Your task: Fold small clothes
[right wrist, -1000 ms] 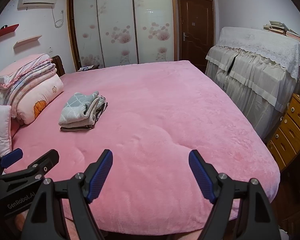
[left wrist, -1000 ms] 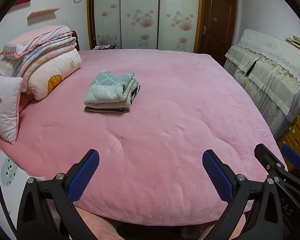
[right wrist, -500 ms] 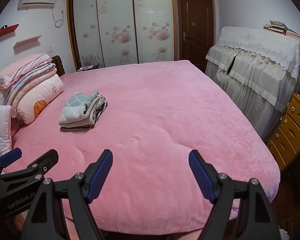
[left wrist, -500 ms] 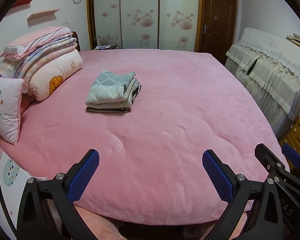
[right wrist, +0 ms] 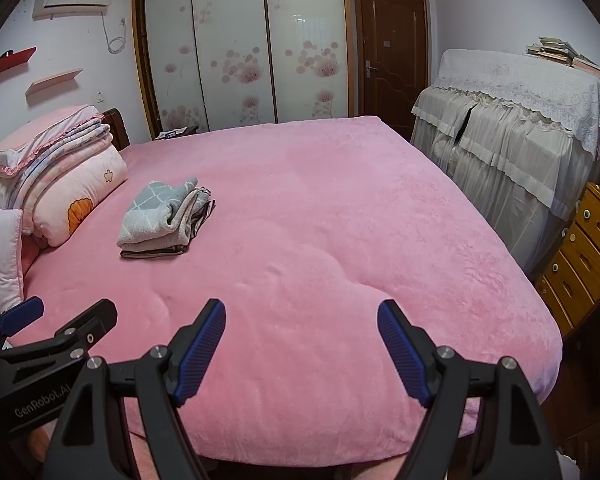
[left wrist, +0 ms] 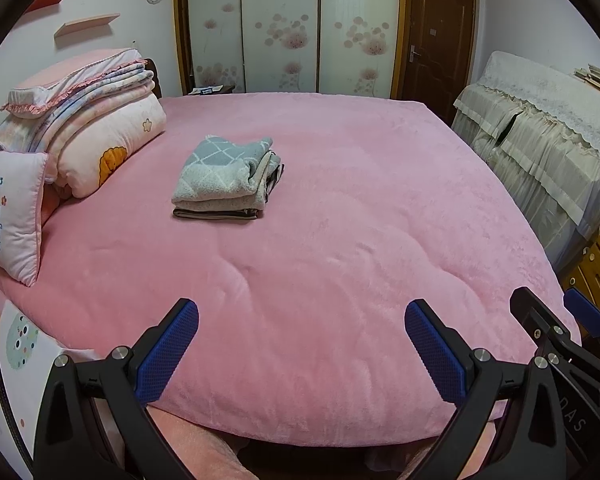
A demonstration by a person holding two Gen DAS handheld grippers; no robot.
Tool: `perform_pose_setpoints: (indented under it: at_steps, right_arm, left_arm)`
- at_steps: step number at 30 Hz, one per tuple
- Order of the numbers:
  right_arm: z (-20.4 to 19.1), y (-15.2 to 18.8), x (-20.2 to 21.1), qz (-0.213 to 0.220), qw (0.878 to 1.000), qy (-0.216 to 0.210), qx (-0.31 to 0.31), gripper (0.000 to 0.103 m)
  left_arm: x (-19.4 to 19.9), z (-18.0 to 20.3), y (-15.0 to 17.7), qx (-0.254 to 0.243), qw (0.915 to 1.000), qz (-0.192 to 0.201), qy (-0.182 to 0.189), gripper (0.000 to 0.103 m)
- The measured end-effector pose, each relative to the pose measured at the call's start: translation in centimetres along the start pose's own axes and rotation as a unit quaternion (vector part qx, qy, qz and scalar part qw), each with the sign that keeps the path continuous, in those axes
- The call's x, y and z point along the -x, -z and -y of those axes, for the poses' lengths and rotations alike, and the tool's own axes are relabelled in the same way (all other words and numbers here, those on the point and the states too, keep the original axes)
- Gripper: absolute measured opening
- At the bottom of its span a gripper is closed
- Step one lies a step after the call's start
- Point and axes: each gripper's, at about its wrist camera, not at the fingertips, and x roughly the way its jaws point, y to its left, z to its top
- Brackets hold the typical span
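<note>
Left wrist view: The stack of folded clothes (left wrist: 224, 178) lies on the pink bed cover (left wrist: 340, 240), left of centre and near the folded quilts (left wrist: 96, 136) and the small pillow (left wrist: 12, 212) at the headboard side. Its long axis runs from the near left to the far right; the folded edges face the near side and the loose layered ends face right. The left gripper (left wrist: 302, 354) is angled down over the near edge of the bed, jaws spread wide, nothing between the blue pads (left wrist: 168, 350). Against the earlier frames the stack and the gripper show no real change of place.

Right wrist view: The stack (right wrist: 162, 220) sits left of centre, well apart from both tools. The right gripper (right wrist: 300, 352) is angled down over the near bed edge, jaws wide apart and empty. The left gripper's fingers (right wrist: 20, 316) appear at the lower left. Nothing differs from the earlier frames.
</note>
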Motion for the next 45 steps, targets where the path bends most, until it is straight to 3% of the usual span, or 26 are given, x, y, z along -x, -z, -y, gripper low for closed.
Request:
perform_pose_setpoints:
  at_steps: [14, 45]
  right_arm:
    - [0.4, 0.6, 0.7, 0.009, 1.000, -0.011, 0.002, 0.079]
    - [0.1, 0.4, 1.0, 0.007, 1.000, -0.010, -0.001, 0.079]
  left_arm:
    - [-0.8, 0.0, 0.4, -0.001, 0.9996, -0.027, 0.001, 0.102]
    - [-0.4, -0.4, 0.5, 0.006, 0.9997, -0.022, 0.003, 0.102]
